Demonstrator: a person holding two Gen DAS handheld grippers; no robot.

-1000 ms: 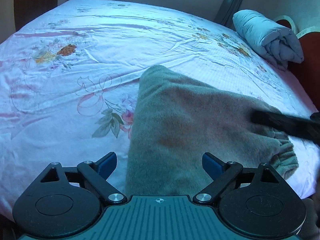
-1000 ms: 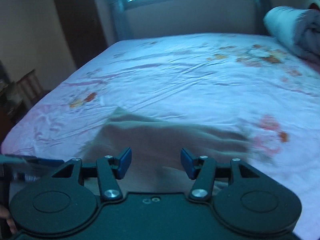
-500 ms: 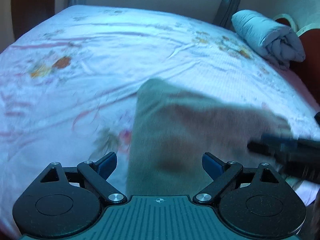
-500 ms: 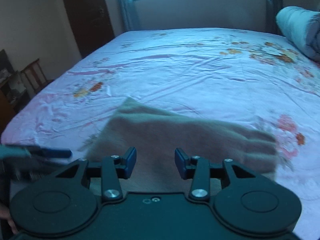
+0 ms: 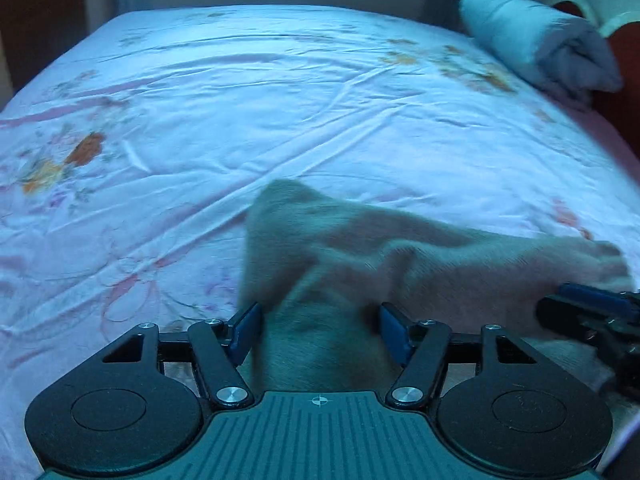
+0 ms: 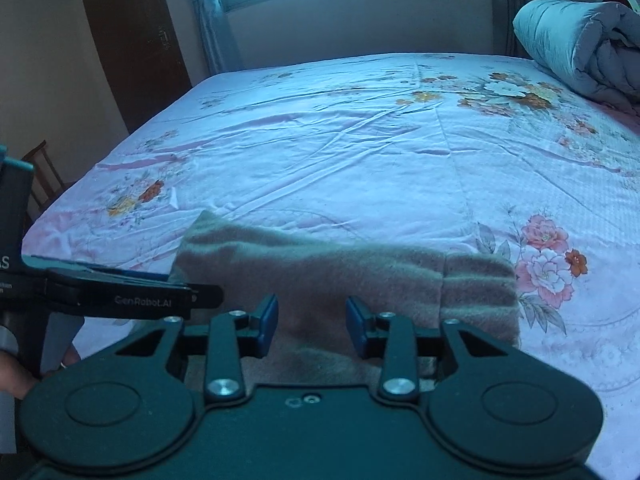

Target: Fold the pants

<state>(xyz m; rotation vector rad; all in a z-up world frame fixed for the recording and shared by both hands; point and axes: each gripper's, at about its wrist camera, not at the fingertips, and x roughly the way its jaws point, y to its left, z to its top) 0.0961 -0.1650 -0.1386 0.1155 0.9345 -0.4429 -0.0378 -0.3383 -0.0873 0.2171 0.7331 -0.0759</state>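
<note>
The brown-grey fleece pants (image 5: pixel 400 264) lie folded into a thick bundle at the near edge of the bed, also seen in the right wrist view (image 6: pixel 344 272). My left gripper (image 5: pixel 318 334) is open, its blue pads on either side of the near left part of the bundle, where the cloth looks bunched up. My right gripper (image 6: pixel 312 326) is open over the near edge of the bundle, nothing between its pads. The right gripper shows at the right edge of the left wrist view (image 5: pixel 592 316). The left gripper shows at the left of the right wrist view (image 6: pixel 120 292).
The bed has a pale pink floral sheet (image 6: pixel 360 140). A rolled grey-blue quilt (image 6: pixel 580 44) lies at the far right by the headboard. A dark wooden door (image 6: pixel 132 32) and a chair (image 6: pixel 40 176) stand left of the bed. A window is behind.
Both grippers pulled back toward the near bed edge and their jaws narrowed. The bundle's near left cloth has risen and bunched between the left pads. The right gripper left the waistband end.
</note>
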